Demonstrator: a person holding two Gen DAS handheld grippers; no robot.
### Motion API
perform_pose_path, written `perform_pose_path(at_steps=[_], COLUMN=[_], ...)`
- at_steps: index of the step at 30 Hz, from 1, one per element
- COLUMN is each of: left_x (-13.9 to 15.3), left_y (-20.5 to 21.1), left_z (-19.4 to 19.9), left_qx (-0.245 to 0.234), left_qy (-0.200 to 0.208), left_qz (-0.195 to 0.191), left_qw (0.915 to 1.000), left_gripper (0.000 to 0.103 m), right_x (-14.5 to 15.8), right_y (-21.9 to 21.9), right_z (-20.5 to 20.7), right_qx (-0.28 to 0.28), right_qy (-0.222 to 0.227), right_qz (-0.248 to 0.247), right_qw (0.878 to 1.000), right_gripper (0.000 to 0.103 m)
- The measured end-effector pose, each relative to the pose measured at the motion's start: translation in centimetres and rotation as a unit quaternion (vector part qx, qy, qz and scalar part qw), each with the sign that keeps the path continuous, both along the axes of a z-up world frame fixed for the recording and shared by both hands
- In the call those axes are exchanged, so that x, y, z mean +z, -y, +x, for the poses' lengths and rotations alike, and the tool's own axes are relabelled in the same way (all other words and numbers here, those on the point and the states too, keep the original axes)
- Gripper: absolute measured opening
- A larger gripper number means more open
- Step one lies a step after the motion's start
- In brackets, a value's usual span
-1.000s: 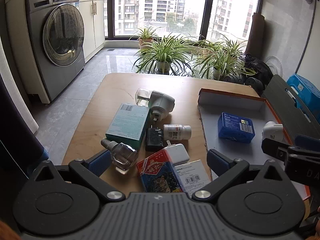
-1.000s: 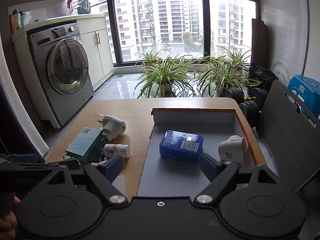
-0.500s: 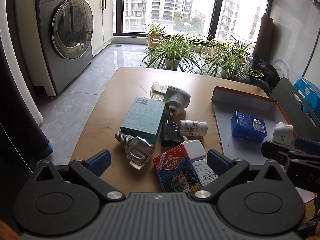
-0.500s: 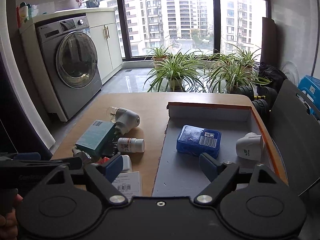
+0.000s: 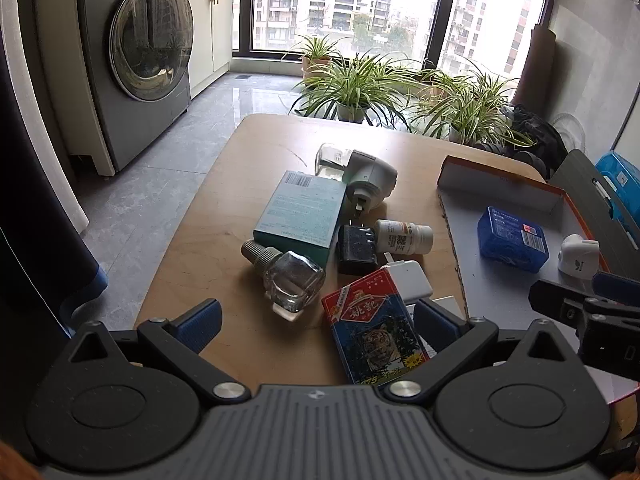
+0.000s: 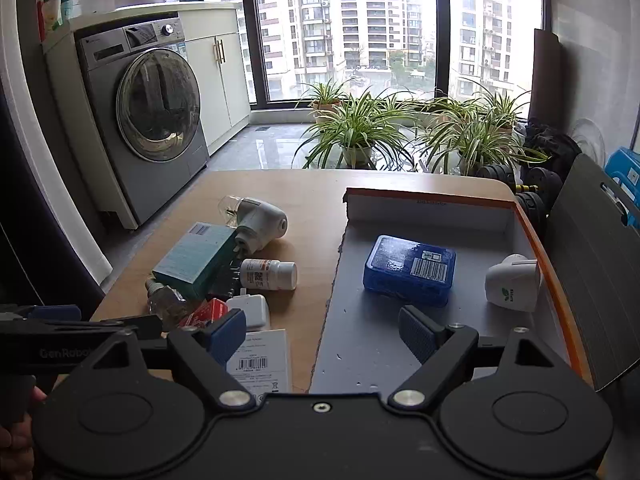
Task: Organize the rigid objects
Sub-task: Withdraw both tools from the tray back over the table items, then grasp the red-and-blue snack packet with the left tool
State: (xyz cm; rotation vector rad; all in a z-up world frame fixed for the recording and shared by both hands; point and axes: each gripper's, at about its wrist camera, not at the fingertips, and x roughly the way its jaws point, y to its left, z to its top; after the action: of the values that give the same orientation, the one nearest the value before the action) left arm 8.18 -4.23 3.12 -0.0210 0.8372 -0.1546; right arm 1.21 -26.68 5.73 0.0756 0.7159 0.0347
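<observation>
The card box (image 5: 372, 332), red and blue with a tiger on its face, lies flat on the table (image 5: 224, 208) at the near end of the clutter, between the spread fingers of the left gripper (image 5: 316, 320). Its long axis runs from the near right to the far left, red end away from the camera. The left gripper is wide open and holds nothing; its right finger (image 5: 436, 326) is just beside the box's right edge, and whether they touch I cannot tell. A second ago the box sat lower and more central in the left wrist view; the view has since slid leftward and nearer, so the clutter now looms larger.

Just beyond the box lie a glass bottle (image 5: 288, 280) on its side with its neck pointing far left, a white charger (image 5: 406, 280), a black adapter (image 5: 356, 248), a pill bottle (image 5: 404, 236) on its side, a teal box (image 5: 304, 212) and a white plug-in (image 5: 368, 180).

To the right is the tray (image 6: 552, 264), holding a blue case (image 6: 408, 270) and a white plug (image 6: 512, 282). The right gripper (image 6: 320, 332) hovers at the tray's near left edge, jaws open and empty, as before.
</observation>
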Motion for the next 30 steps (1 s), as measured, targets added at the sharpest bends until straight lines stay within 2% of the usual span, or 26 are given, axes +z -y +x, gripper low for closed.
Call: perform_pose_path(at_steps=[8, 11, 15, 19, 23, 27, 30], left_x=[-1.9, -2.9, -4.1, -4.8, -4.7, -4.2, -4.7], left_y=[1.5, 2.0, 1.0, -0.8, -2.9, -1.8, 0.1], left_z=[0.6, 1.1, 1.2, 1.3, 1.0, 0.5, 0.7], left_qx=[-0.012, -0.014, -0.004, 0.024, 0.047, 0.022, 0.004], left_qy=[-0.01, -0.013, -0.016, -0.032, -0.035, -0.025, -0.027], left_qz=[-0.008, 0.005, 0.007, 0.043, 0.021, 0.003, 0.01], left_qw=[0.9998, 0.9998, 0.9998, 0.9983, 0.9981, 0.9994, 0.9996], left_gripper=[0.103, 0.103, 0.103, 0.103, 0.103, 0.103, 0.103], right_x=[-0.4, -0.4, -0.5, -0.8, -1.2, -1.5, -1.5], right_y=[0.7, 1.2, 1.6, 1.7, 1.5, 1.0, 1.0], right_z=[-0.1, 0.0, 0.0, 0.0, 0.2, 0.3, 0.2], right_qx=[-0.009, -0.015, -0.02, -0.02, -0.017, -0.011, -0.011], right_qy=[-0.003, -0.004, -0.005, -0.006, -0.011, -0.014, -0.013], right_qz=[0.001, 0.003, 0.007, 0.01, 0.015, 0.014, 0.011], right_qw=[1.0, 1.0, 1.0, 1.0, 1.0, 1.0, 1.0], right_gripper=[0.098, 0.098, 0.098, 0.098, 0.098, 0.098, 0.098])
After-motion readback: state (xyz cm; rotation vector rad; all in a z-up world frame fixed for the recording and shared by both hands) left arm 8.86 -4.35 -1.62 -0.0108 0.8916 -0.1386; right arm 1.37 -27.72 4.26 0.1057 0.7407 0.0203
